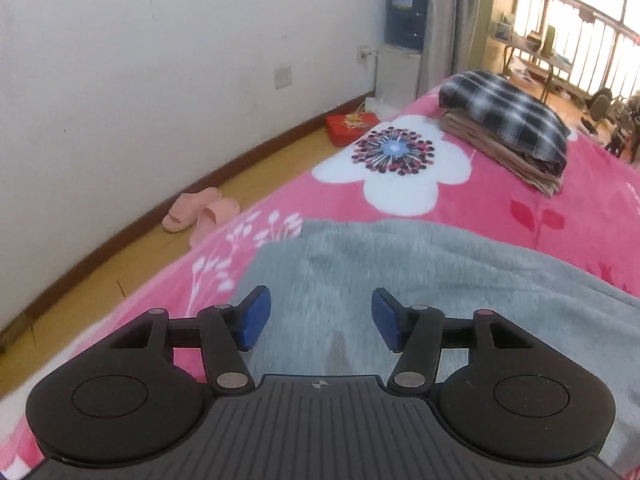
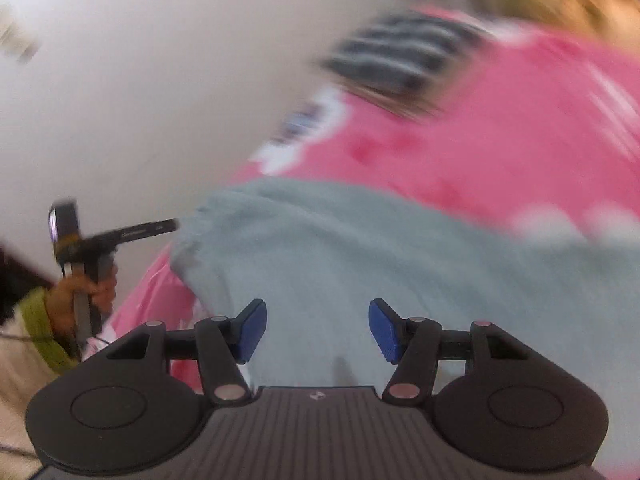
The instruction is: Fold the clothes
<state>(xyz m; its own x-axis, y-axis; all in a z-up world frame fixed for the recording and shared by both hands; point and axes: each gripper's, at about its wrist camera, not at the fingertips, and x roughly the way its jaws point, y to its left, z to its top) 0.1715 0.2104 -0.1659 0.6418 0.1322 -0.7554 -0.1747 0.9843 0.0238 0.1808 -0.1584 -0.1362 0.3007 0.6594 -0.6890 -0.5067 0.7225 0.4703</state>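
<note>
A grey fleece garment (image 1: 400, 272) lies spread on the pink flowered blanket (image 1: 500, 208). In the left wrist view my left gripper (image 1: 321, 319) hangs above the garment's near part, its blue pads apart and nothing between them. The right wrist view is blurred by motion. In it my right gripper (image 2: 318, 330) also stands open over the grey garment (image 2: 340, 264), with no cloth between the pads. At the left of that view a person's hand (image 2: 80, 296) in a green cuff holds the other gripper beside the garment's edge.
A folded pile, a black-and-white plaid piece (image 1: 508, 114) on tan cloth, sits at the far end of the bed. On the wooden floor to the left lie pink slippers (image 1: 200, 212) and a red box (image 1: 350, 124). A water dispenser (image 1: 404, 36) stands by the wall.
</note>
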